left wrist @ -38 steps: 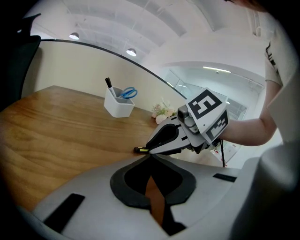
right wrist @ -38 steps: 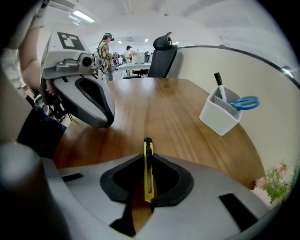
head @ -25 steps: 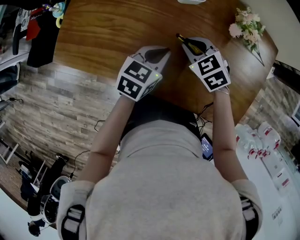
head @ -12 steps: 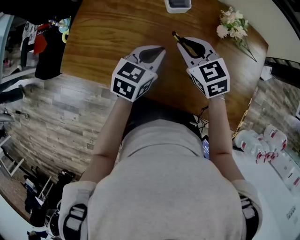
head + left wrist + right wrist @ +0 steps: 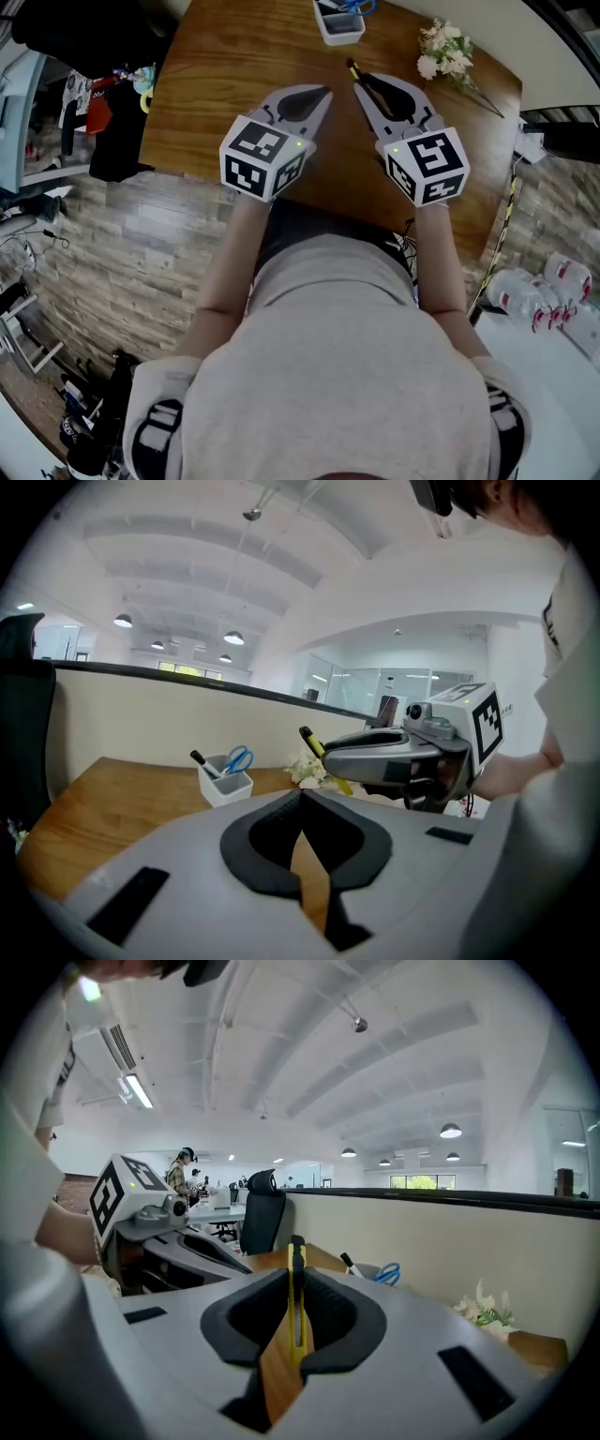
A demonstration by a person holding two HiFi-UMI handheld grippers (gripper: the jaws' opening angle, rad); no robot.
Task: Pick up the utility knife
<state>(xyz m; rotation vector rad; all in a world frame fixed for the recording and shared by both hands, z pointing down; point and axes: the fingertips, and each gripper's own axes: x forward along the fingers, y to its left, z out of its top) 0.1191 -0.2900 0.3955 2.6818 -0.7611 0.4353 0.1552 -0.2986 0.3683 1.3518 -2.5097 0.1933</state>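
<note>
The utility knife [image 5: 357,74], slim, yellow and black, is clamped between the pads of my right gripper [image 5: 364,86], with its tip poking out past the fingertips. In the right gripper view the knife [image 5: 297,1302] stands on edge between the jaws of the right gripper [image 5: 296,1277], held above the wooden table [image 5: 216,66]. My left gripper [image 5: 322,95] hovers just left of it, its tips together with nothing in them. From the left gripper view, the left gripper [image 5: 300,797] is shut and the right gripper with the knife [image 5: 313,746] is alongside.
A white pen cup [image 5: 338,20] with scissors and a marker stands at the table's far edge. A small bunch of flowers [image 5: 444,52] lies to its right. An office chair [image 5: 262,1211] and a low partition wall lie beyond the table. Bottles [image 5: 525,295] stand on the right.
Both grippers have risen from the table, the right one carrying the knife up with it. The pen cup has come into the head view.
</note>
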